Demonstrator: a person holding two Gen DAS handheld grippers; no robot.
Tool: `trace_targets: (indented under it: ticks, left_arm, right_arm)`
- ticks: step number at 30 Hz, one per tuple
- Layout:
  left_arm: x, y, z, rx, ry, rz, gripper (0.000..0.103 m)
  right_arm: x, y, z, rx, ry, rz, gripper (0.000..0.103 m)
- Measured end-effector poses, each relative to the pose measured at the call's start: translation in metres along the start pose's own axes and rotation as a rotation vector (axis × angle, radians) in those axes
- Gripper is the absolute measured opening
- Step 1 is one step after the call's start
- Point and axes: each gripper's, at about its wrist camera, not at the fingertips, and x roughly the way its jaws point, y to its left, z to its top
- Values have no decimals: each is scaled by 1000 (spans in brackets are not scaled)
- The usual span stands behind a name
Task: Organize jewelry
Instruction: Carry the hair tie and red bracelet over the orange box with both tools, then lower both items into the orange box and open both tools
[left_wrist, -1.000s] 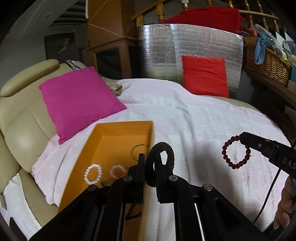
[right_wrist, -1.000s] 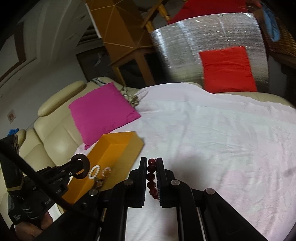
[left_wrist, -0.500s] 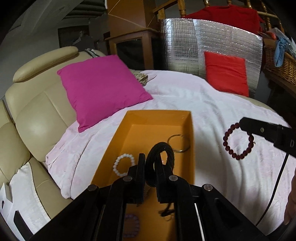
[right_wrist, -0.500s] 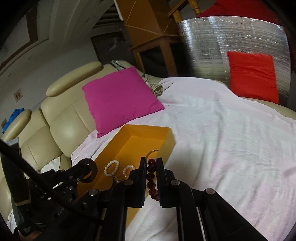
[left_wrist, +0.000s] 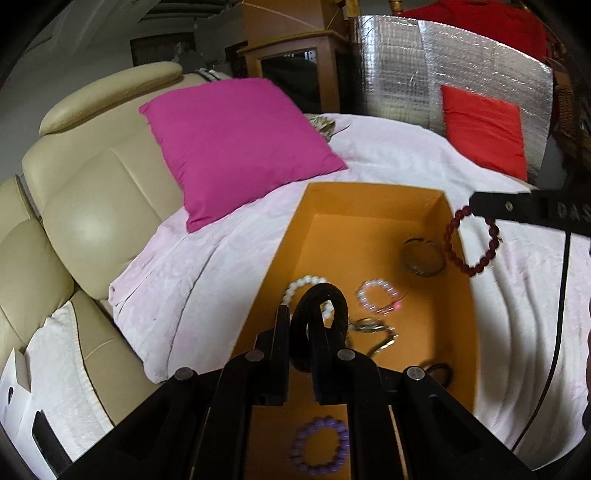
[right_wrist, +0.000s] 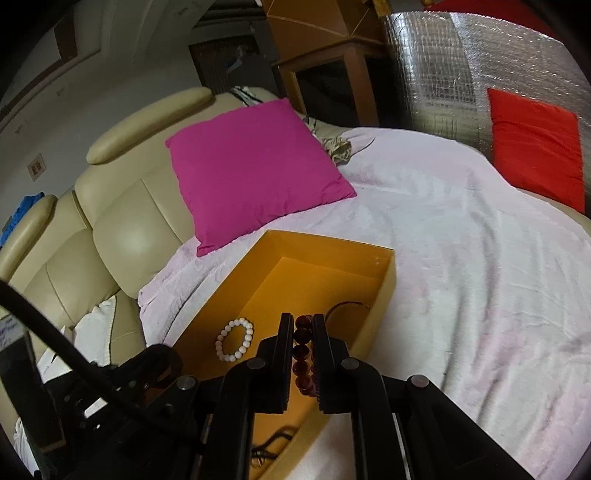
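My left gripper (left_wrist: 300, 332) is clamped on a black hair tie (left_wrist: 318, 325), hanging over the orange box (left_wrist: 373, 201) on the pink sheet (left_wrist: 388, 155). My right gripper (right_wrist: 300, 354) is pinching the dark red bead bracelet (right_wrist: 301, 354) right at the box's right-hand wall. Inside the box: white pearl bracelet (right_wrist: 235, 339), clear pink one (left_wrist: 378, 297), purple one (left_wrist: 319, 445), metal bangle (left_wrist: 423, 256). Only lettering I can read is "DAS" on the right gripper, cut off at the frame edge.

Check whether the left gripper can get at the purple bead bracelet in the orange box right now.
Probably not: the left gripper is shut on a black hair tie, so the purple bead bracelet, uncovered in the orange box, must wait.
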Motion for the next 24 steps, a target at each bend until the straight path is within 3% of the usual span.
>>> trace_targets:
  ticks: [12, 24]
  left_arm:
    - [27, 26, -12, -9, 44, 19, 10]
    - [46, 27, -20, 8, 82, 14, 10]
  right_arm:
    - [66, 24, 26, -25, 96, -31, 11]
    - [117, 37, 32, -46, 170, -70, 11]
